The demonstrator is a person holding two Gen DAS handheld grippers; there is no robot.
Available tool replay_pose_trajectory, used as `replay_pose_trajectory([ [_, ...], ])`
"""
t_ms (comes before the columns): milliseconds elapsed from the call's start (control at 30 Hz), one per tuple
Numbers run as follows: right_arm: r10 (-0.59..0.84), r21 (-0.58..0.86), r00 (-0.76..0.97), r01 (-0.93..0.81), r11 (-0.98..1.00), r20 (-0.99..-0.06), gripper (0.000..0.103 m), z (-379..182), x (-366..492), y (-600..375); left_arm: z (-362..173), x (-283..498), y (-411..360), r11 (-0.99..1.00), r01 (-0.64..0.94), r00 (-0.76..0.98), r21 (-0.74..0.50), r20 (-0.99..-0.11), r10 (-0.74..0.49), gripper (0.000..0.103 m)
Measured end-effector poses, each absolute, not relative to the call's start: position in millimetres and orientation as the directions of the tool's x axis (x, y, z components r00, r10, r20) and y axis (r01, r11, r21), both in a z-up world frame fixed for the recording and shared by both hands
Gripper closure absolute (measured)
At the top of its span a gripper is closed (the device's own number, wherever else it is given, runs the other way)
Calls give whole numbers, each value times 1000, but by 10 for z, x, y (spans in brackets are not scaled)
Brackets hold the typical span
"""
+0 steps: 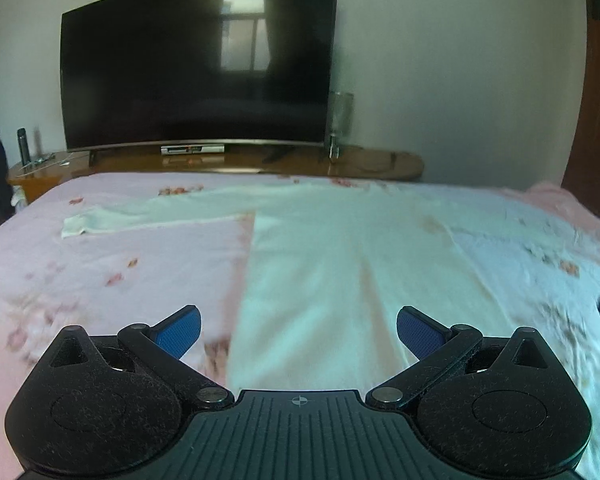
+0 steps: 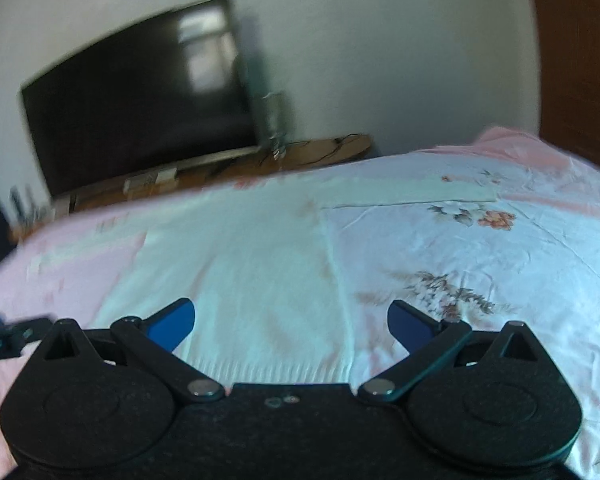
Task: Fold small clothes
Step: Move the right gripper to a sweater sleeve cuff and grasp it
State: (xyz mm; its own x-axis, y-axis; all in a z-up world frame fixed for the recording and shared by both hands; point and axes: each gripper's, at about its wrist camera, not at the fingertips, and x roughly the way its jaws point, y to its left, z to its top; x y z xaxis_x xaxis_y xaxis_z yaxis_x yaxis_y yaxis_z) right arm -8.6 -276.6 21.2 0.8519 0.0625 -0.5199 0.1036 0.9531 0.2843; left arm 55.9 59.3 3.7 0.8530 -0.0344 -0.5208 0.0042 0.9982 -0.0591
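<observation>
Both my left gripper (image 1: 299, 330) and right gripper (image 2: 291, 322) gape wide, empty; pinching the pale long-sleeved cotton top (image 1: 320, 264) could snag the floral pink bedsheet (image 1: 100, 264) beneath.

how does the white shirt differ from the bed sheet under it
The white shirt is plain and unprinted; the bed sheet is pink with a flower print. The shirt covers only the middle of the bed, sleeves spread to either side; the sheet covers the whole bed. In the right wrist view the shirt has a ribbed hem, while the sheet shows fine creases. Both lie flat, and neither open hand-held gripper holds them.
</observation>
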Motion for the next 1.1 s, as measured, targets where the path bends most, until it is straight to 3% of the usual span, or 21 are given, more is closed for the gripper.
replay_pose_trajectory([
  [100, 63, 433, 796, 260, 863, -602, 7, 1, 313, -3414, -59, 987, 783, 999, -28, 855, -27, -519, 10, 0],
  [167, -8, 394, 793, 311, 865, -609, 24, -23, 537, -3681, -139, 1272, 914, 997, -75, 853, 7, -517, 68, 0],
  [233, -39, 423, 805, 351, 835, -593, 25, -48, 793, -4007, -240, 1579, 1063, 993, -117, 851, 33, -512, 117, 0],
  [300, -52, 468, 816, 381, 798, -576, 36, -97, 1077, -4305, -361, 1937, 1234, 982, -176, 829, 63, -529, 182, 0],
  [367, -49, 536, 826, 407, 740, -561, 61, -195, 1414, -4632, -458, 2232, 1421, 974, -220, 817, 61, -533, 218, 0],
  [400, -36, 582, 835, 412, 701, -549, 64, -262, 1565, -4792, -502, 2375, 1489, 971, -234, 811, 58, -539, 228, 0],
  [733, -99, 726, 846, 505, 468, -524, 62, -1023, 2933, -5748, -1038, 3339, 2127, 919, -386, 711, 76, -611, 349, 1],
  [767, -106, 731, 844, 512, 450, -526, 63, -1087, 3003, -5795, -1079, 3411, 2176, 914, -396, 700, 86, -616, 361, 3],
  [833, -115, 739, 850, 507, 444, -514, 65, -1139, 3126, -5847, -1144, 3533, 2254, 905, -411, 679, 106, -628, 382, 26],
  [1000, -122, 728, 852, 501, 467, -509, 65, -1108, 3340, -5900, -1273, 3764, 2444, 898, -434, 665, 69, -648, 372, 25],
  [1100, -126, 736, 853, 503, 453, -506, 69, -1102, 3383, -5920, -1286, 3801, 2532, 896, -443, 666, 38, -655, 357, 16],
])
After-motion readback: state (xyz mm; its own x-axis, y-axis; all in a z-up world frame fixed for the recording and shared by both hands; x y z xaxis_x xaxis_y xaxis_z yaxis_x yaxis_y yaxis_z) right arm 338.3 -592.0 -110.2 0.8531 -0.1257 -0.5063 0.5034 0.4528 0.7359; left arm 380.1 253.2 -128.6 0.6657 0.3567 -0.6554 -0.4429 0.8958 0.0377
